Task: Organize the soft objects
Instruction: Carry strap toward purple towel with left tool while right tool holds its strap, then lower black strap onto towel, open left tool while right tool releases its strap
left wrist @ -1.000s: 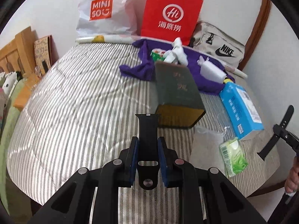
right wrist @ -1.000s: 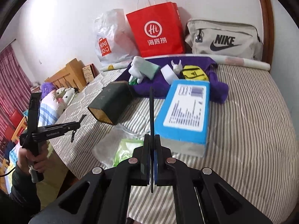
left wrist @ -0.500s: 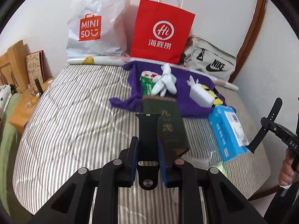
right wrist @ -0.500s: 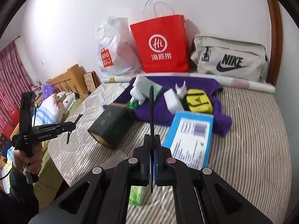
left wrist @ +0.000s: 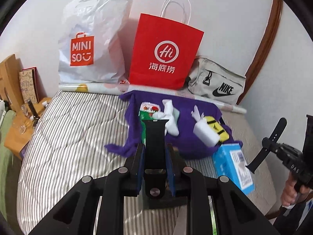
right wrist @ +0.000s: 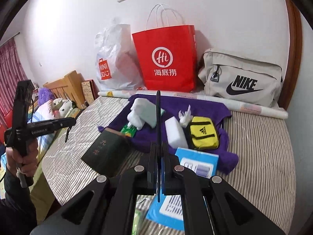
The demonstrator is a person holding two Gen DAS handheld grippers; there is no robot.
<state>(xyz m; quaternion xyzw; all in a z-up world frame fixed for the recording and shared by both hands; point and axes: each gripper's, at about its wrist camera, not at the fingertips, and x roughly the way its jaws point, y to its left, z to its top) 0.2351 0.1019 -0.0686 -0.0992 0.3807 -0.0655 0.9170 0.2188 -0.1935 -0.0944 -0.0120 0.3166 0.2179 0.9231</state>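
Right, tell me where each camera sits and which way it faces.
Left wrist: sits on the left gripper, jaws shut on a black strap piece; faces down the striped bed to the wall bags; the right gripper and its hand show at right.
Right wrist: sits on the right gripper, jaws shut on a thin strap; same heading; left gripper at left.
Shared: red bag, purple cloth, blue box.
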